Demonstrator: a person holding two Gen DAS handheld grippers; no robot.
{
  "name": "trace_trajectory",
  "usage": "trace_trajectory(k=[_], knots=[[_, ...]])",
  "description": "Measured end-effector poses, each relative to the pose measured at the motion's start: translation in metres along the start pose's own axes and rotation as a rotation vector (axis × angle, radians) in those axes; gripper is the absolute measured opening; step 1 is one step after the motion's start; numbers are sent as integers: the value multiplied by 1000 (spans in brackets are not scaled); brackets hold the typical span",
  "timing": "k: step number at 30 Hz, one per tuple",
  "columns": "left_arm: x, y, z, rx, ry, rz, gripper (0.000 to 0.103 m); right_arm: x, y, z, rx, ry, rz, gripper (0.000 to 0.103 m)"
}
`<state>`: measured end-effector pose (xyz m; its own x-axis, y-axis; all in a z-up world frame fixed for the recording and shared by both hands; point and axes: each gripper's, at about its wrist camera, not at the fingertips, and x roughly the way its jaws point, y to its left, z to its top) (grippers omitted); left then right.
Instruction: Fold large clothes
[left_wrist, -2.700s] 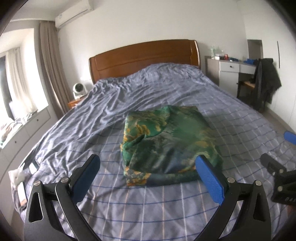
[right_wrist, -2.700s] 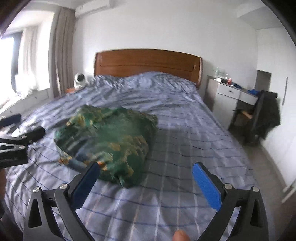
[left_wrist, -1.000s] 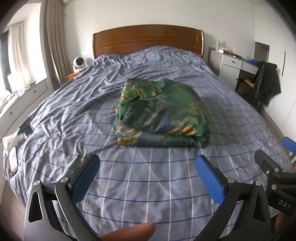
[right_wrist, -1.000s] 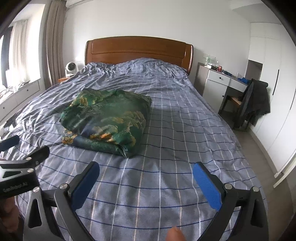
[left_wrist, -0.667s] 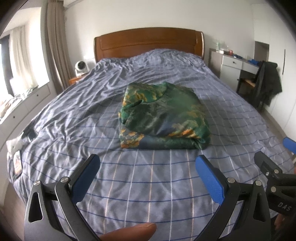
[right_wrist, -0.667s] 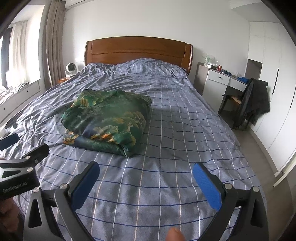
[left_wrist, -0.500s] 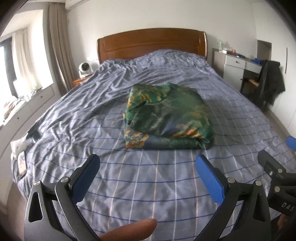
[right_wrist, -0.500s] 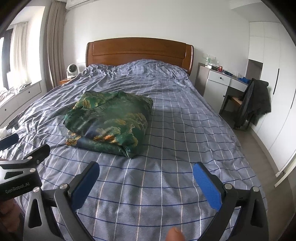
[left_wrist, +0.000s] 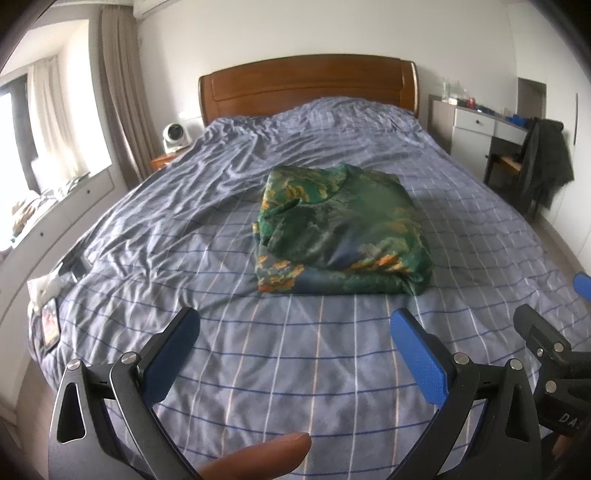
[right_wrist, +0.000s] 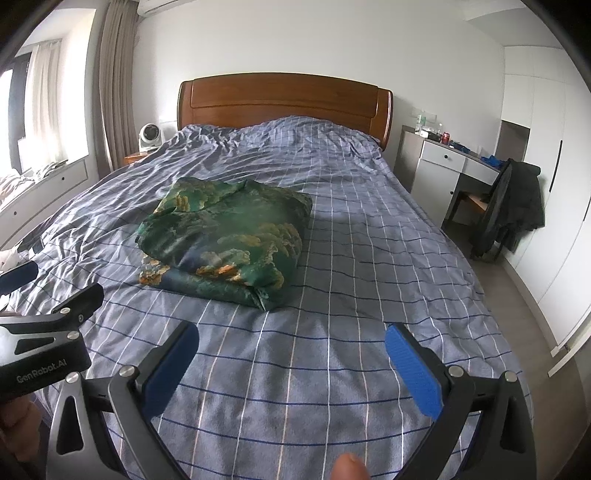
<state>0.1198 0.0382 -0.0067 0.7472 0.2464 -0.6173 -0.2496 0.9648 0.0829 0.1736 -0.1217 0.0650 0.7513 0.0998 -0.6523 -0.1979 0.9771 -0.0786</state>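
Both grippers, left gripper (left_wrist: 295, 354) and right gripper (right_wrist: 291, 362), gape wide, empty, near bed (left_wrist: 295, 369) foot; green garment (left_wrist: 341, 230) folded mid-bed; likely soft, slippery, light; pinch corners.

Your left gripper (left_wrist: 295, 347) hangs with its jaws spread wide, nothing between the blue pads (left_wrist: 417, 356). Your right gripper (right_wrist: 291, 360) is spread just as wide and holds nothing either. The two sit side by side, level, each showing at the other's view edge. A fingertip (left_wrist: 258, 458) pokes in beneath each.
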Motion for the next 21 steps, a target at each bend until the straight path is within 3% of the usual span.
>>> trace_trajectory(k=[21], knots=[[-5, 6, 2, -3, -8, 1, 103, -3, 5, 0, -11, -4, 4, 103]])
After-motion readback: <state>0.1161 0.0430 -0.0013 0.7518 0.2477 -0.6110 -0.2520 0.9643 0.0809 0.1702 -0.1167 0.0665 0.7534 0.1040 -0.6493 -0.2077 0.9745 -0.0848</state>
